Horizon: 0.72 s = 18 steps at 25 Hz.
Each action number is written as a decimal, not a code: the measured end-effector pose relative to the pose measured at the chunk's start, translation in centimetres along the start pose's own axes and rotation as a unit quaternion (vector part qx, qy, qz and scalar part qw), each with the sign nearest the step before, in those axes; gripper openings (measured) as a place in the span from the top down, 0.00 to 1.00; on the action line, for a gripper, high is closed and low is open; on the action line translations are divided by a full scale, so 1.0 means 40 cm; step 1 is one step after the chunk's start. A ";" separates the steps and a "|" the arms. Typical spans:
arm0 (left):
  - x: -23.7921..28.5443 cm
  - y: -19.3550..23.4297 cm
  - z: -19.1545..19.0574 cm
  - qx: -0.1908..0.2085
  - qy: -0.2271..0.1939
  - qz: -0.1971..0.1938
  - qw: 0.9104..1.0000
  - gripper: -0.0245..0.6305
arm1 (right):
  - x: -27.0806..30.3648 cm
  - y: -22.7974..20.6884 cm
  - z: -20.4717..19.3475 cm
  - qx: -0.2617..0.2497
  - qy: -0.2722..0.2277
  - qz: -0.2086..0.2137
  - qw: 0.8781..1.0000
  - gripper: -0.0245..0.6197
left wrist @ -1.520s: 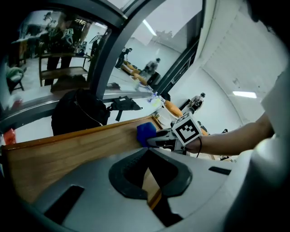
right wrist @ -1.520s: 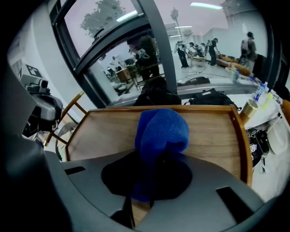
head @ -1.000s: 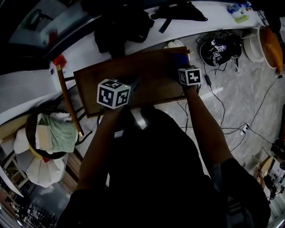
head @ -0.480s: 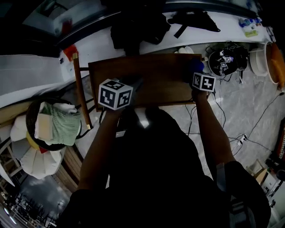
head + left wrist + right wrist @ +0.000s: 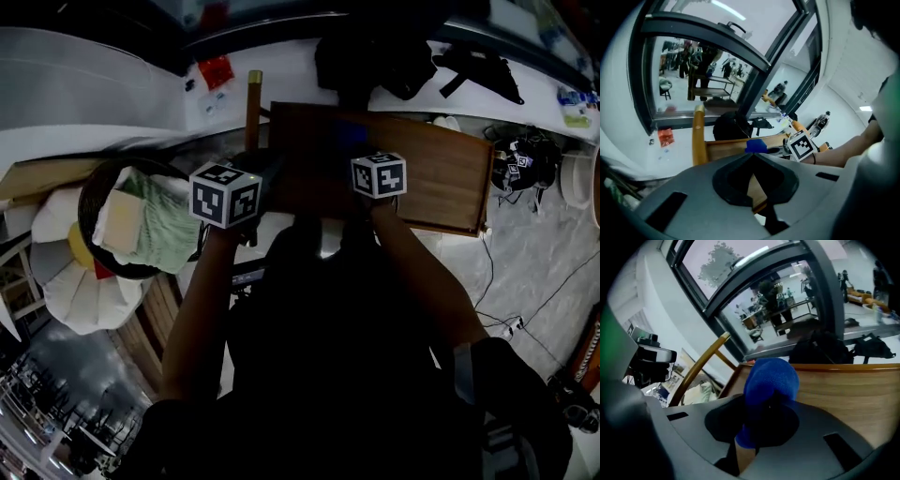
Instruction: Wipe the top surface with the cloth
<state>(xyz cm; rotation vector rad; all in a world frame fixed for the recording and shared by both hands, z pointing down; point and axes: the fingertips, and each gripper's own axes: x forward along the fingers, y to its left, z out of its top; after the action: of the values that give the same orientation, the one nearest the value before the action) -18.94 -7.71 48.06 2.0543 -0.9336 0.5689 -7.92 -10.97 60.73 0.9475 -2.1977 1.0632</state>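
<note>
Ahead of you in the head view, the wooden top (image 5: 441,178) lies under both tools.

Left gripper view: your left gripper (image 5: 752,158) has its 2 jaws pressed together on nothing.

Right gripper view: your right gripper (image 5: 761,411) pinches the blue cloth (image 5: 771,380), bunched over the top. The cloth looks soft, light and likely to bunch up or slip, so grip deep into the fold and press it flat.
</note>
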 end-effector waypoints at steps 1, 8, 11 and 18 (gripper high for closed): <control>-0.029 0.029 -0.014 -0.003 0.001 0.007 1.000 0.95 | 0.046 0.049 0.000 -0.004 0.004 0.014 1.000 0.86; -0.139 0.145 -0.088 -0.016 0.012 0.025 0.999 0.95 | 0.254 0.257 -0.012 -0.003 0.022 0.068 0.997 0.86; -0.155 0.157 -0.103 -0.012 0.016 0.022 1.000 0.95 | 0.291 0.275 -0.024 -0.014 0.033 0.058 0.998 0.86; -0.138 0.143 -0.111 -0.002 0.025 0.007 1.000 0.95 | 0.308 0.267 -0.035 -0.050 0.053 0.040 0.997 0.86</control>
<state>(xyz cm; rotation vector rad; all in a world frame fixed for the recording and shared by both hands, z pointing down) -27.15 -4.18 49.76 2.0229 -0.9189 0.6224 -23.61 -9.54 65.19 0.7477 -2.1963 1.0042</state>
